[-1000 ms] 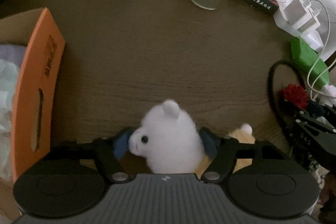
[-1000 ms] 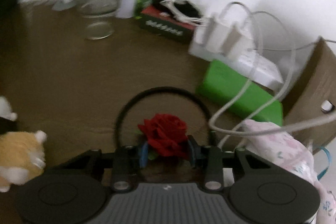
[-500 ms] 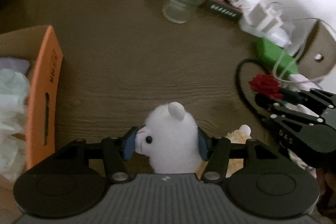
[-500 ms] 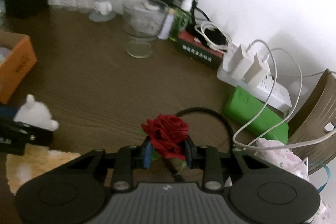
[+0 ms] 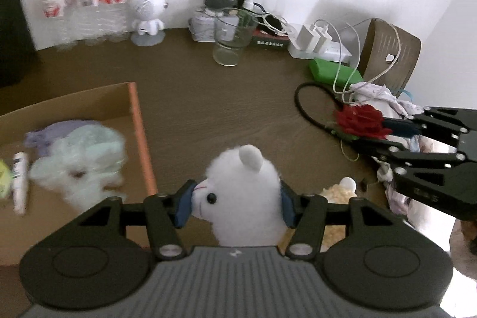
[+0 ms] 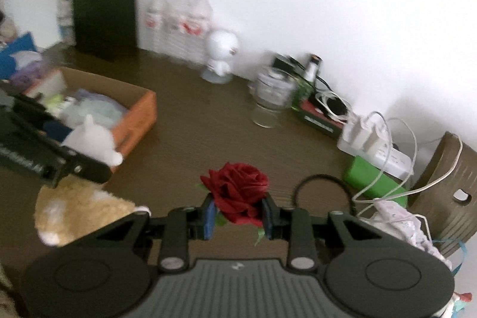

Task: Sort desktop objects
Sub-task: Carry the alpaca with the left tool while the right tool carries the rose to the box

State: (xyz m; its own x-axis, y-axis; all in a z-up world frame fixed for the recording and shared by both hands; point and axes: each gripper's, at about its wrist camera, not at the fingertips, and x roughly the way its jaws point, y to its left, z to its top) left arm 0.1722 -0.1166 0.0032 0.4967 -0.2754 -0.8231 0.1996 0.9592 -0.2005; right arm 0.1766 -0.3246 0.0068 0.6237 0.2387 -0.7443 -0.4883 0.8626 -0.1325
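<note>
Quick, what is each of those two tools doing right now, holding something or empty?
Left tool: closed on the white plush toy.
Right tool: closed on the red rose.

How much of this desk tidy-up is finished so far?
Partly done. The cardboard box already holds a pale plush and a small tube. In hand: the left gripper grips a white plush toy; the right gripper grips a red rose. Left on the desk: a yellow plush.
</note>
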